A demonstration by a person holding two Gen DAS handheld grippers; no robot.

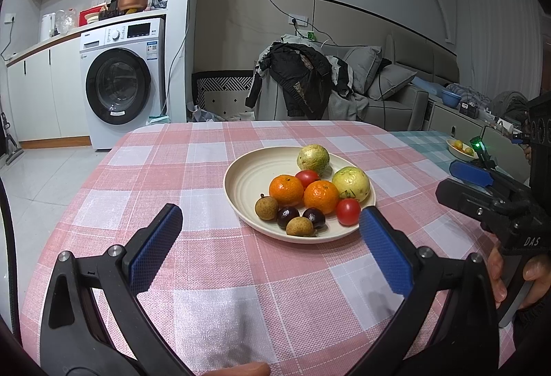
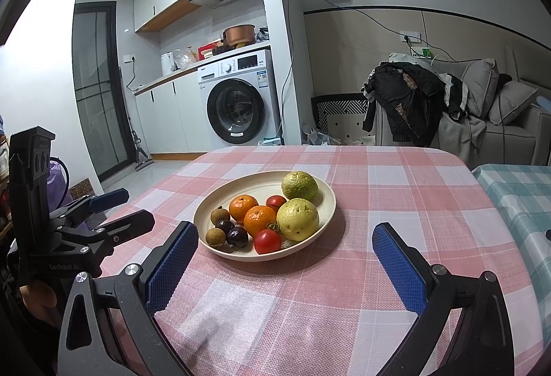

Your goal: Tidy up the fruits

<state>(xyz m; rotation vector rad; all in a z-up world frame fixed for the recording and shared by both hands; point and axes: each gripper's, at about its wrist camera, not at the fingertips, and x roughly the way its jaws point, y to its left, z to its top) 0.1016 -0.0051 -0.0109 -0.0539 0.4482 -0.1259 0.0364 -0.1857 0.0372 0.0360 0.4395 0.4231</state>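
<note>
A cream plate (image 1: 248,183) on the pink checked tablecloth (image 1: 193,169) carries two green-yellow guavas (image 1: 351,184), two oranges (image 1: 286,190), two red tomatoes (image 1: 348,211), two brown longans (image 1: 266,208) and two dark purple fruits (image 1: 314,217). My left gripper (image 1: 270,210) is open just short of the plate's near rim, with nothing between its blue pads. The right gripper (image 2: 284,231) is open too, facing the same plate (image 2: 220,204) from its near right side and holding nothing. Each gripper appears at the edge of the other's view, held in a hand.
A second table under a teal checked cloth (image 2: 516,197) adjoins on the right and holds a small bowl of yellow fruit (image 1: 461,148). Beyond the table's far edge are a washing machine (image 1: 120,83) and a sofa piled with clothes (image 1: 310,83).
</note>
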